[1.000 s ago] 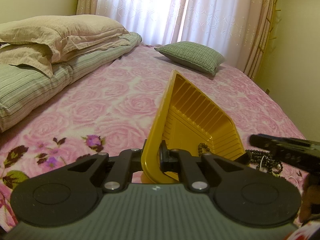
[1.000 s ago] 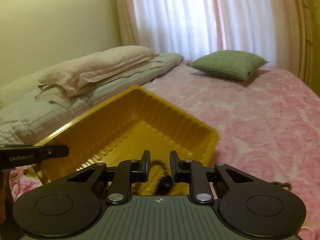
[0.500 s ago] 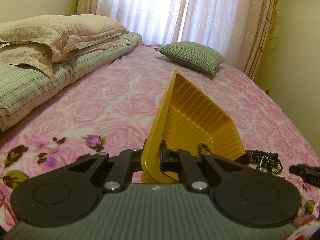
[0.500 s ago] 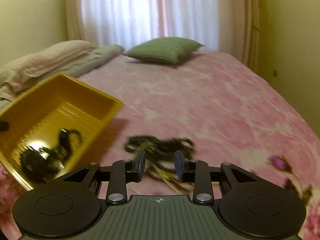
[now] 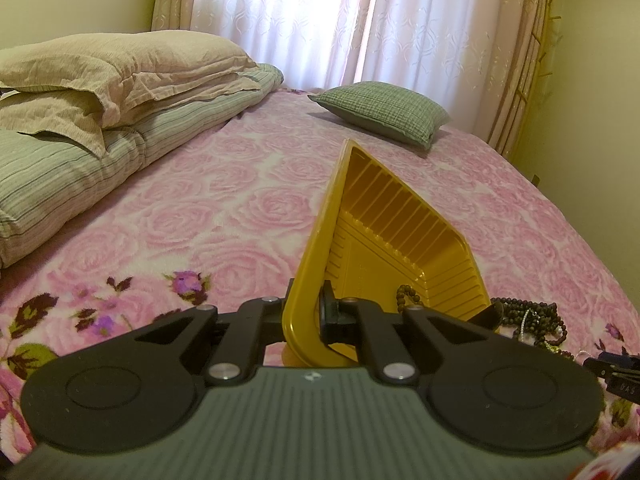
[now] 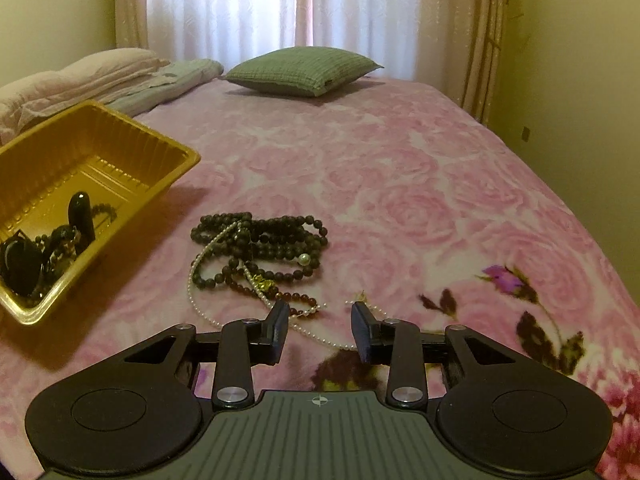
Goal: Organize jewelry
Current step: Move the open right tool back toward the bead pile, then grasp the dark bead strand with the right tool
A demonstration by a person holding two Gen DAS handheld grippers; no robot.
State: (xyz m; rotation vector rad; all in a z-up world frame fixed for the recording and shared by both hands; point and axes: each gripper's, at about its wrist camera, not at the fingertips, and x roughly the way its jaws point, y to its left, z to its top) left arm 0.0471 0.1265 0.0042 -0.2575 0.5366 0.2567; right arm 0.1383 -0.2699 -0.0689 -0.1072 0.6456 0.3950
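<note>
Beads (image 6: 256,248): dark strands tangled with pearl string, on bedspread (image 6: 400,168), just ahead of right gripper (image 6: 320,330), jaws apart, empty, just widened. Left gripper (image 5: 306,312) clamped on tray (image 5: 400,240) rim.

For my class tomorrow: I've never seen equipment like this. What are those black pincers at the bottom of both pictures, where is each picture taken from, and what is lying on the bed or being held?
They are hand-held grippers, one in each of a person's hands, each carrying a camera that looks along its fingers. In the left camera's picture, the left gripper is shut on the rim of a yellow tray, holding it tilted. In the right camera's picture, the right gripper, jaws apart and just opened wider, holds nothing above a tangle of bead necklaces on the pink rose bedspread. Some dark jewelry already lies in the tray.
</note>
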